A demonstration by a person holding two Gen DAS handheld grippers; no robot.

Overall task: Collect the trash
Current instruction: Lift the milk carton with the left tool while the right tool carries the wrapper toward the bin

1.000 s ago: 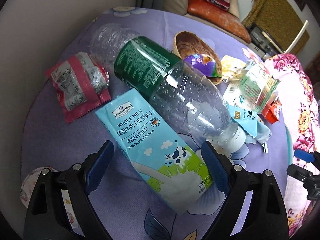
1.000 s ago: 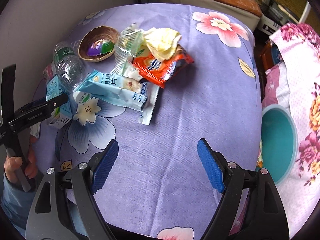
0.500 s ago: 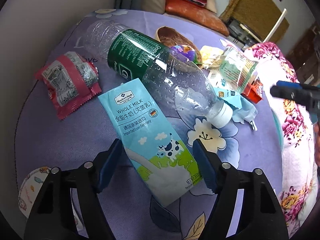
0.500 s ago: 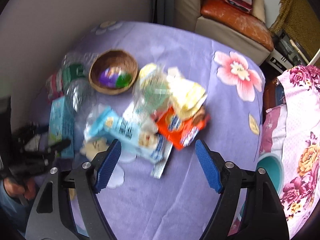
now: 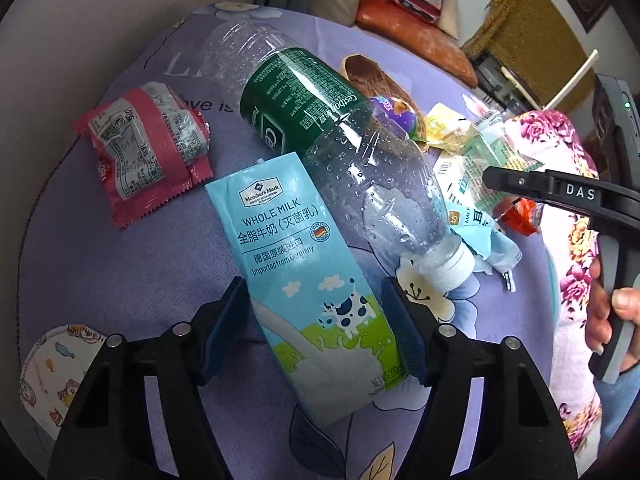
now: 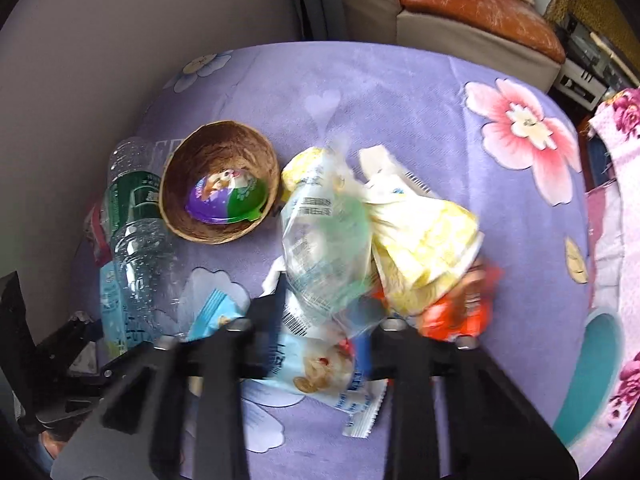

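Note:
A light-blue whole milk carton (image 5: 308,280) lies flat on the purple floral cloth. My left gripper (image 5: 316,324) is open, its blue pads on either side of the carton's lower end. A clear plastic bottle with a green label (image 5: 332,152) lies across the carton's top. A red wrapper (image 5: 148,148) lies to the left. My right gripper (image 6: 320,320) is open and blurred, low over a pile of wrappers: a clear bag (image 6: 324,236), a yellow bag (image 6: 424,232), an orange packet (image 6: 460,312) and a light-blue packet (image 6: 316,368).
A brown bowl (image 6: 220,160) holding a purple and green cup (image 6: 228,196) stands behind the bottle. A teal bin (image 6: 596,364) sits past the table's right edge. A patterned mask (image 5: 52,372) lies near left. A sofa (image 6: 472,12) is behind.
My left gripper has moved forward and its pads have narrowed around the milk carton's end. My right gripper has moved left and down onto the wrapper pile.

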